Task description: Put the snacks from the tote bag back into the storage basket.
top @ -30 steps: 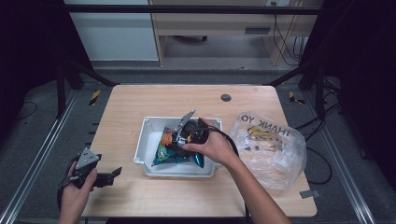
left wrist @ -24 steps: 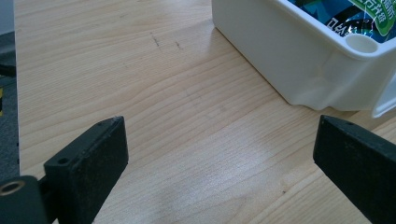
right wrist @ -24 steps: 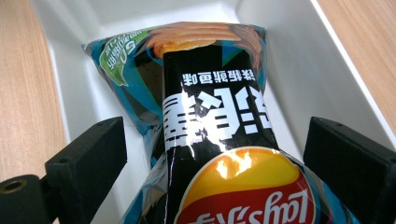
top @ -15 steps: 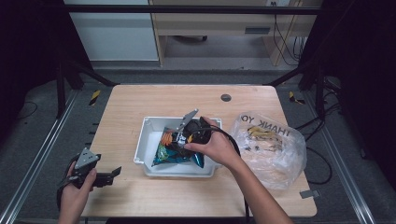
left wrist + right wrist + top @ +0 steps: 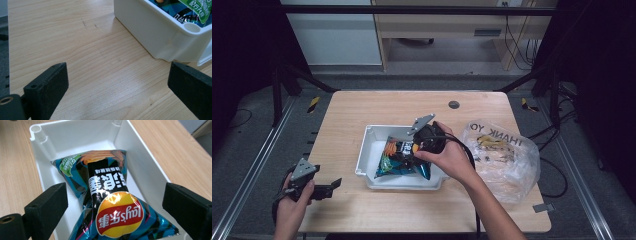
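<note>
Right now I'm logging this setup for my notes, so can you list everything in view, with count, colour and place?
Table: one, light wood, centre of the high view.
Bin: one, white, rectangular, mid-table.
Chip bag: one, blue and black with a red and yellow logo, lying inside the bin.
Plastic bag: one, clear with dark lettering, on the table right of the bin.
Round insert: one, dark, in the tabletop near the far edge.
Left gripper: one, black, jaws open, at the near left of the table, short of the bin.
Right gripper: one, black, jaws open either side of the chip bag, over the bin.
</note>
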### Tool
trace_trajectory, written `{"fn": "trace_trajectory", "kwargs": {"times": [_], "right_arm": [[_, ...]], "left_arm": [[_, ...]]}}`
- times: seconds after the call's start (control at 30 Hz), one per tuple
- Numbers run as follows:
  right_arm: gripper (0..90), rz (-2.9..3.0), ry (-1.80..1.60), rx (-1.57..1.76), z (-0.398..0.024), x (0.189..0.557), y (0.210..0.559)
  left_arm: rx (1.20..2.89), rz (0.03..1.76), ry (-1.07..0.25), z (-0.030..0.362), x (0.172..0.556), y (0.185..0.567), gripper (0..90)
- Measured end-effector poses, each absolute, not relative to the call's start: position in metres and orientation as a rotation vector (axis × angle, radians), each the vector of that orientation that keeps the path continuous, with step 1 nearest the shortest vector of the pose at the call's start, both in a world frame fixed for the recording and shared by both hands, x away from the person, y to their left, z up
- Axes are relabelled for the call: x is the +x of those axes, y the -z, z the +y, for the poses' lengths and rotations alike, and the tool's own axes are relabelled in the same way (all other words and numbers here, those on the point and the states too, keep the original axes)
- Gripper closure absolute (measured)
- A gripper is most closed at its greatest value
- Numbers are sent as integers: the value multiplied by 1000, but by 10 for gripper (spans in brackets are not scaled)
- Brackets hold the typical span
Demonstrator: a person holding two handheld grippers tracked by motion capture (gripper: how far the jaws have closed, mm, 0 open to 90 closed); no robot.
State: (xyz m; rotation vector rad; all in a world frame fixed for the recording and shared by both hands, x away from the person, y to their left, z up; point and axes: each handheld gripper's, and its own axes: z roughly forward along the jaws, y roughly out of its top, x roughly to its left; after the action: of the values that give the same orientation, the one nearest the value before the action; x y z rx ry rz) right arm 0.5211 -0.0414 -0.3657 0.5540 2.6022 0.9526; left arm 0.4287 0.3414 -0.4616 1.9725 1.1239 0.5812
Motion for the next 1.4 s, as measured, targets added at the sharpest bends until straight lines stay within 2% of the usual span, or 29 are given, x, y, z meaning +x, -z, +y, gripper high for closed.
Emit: {"fn": "trace_trajectory", "kwargs": {"times": [0.83,1.4], "right_arm": [[63,2405,-1070,698,-94,496,338],[62,2278,-1117,773,-120,475,338]], "left_arm": [[1975,1122,-587,339,426,462,28],[1963,1144,-611,341,427,462,28]]}}
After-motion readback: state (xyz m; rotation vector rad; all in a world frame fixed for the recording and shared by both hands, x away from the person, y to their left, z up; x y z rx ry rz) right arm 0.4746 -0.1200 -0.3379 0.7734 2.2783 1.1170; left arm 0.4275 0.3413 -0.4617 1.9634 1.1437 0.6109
